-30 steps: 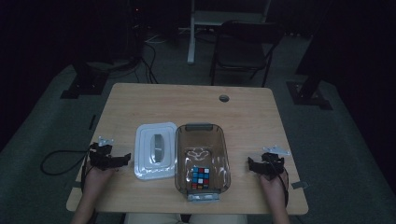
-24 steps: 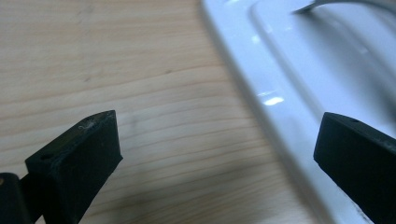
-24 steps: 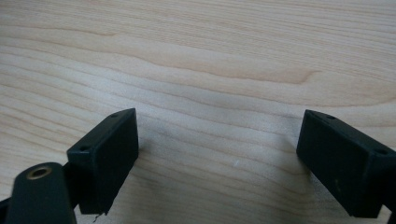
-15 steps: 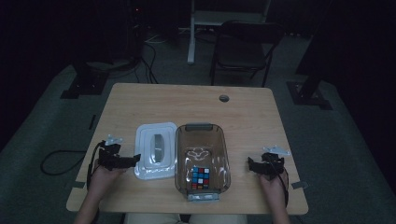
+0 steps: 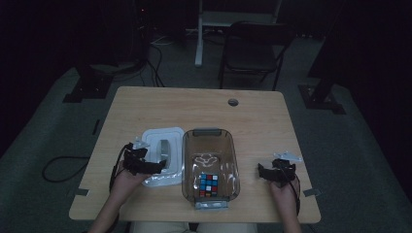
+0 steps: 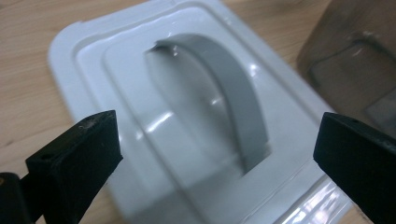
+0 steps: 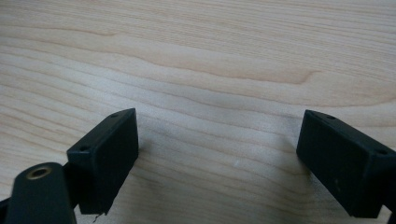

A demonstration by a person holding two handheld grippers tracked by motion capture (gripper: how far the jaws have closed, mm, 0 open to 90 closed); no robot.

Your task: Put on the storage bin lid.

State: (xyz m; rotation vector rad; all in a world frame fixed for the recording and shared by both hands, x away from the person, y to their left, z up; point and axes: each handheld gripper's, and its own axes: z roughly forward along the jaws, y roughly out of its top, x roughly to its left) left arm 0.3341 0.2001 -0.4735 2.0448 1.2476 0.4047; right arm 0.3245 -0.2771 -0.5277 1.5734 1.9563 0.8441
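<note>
A white lid point(image 5: 154, 138) with a grey arched handle point(image 5: 164, 147) lies flat on the wooden table point(image 5: 194, 107). Right of it stands a clear brown-tinted container point(image 5: 208, 132) with a colourful puzzle cube point(image 5: 209, 184) inside. My left gripper point(image 5: 162, 168) hovers over the lid's near edge. In the left gripper view the lid point(image 6: 116, 60) and its handle point(image 6: 229, 88) lie beyond my left gripper point(image 6: 217, 154), whose jaws have just been closing slightly but stand open, touching nothing. My right gripper point(image 5: 263, 172) rests open at the right, with bare wood between its jaws point(image 7: 219, 149).
A round cable hole point(image 5: 233, 102) sits near the table's far edge. A dark chair point(image 5: 252, 48) and stands are on the floor behind the table. A cable point(image 5: 60, 167) trails off the left side. The container's corner point(image 6: 355, 56) shows beside the lid.
My left gripper has moved right from the table's left part to over the lid's near edge. The right gripper has stayed put.
</note>
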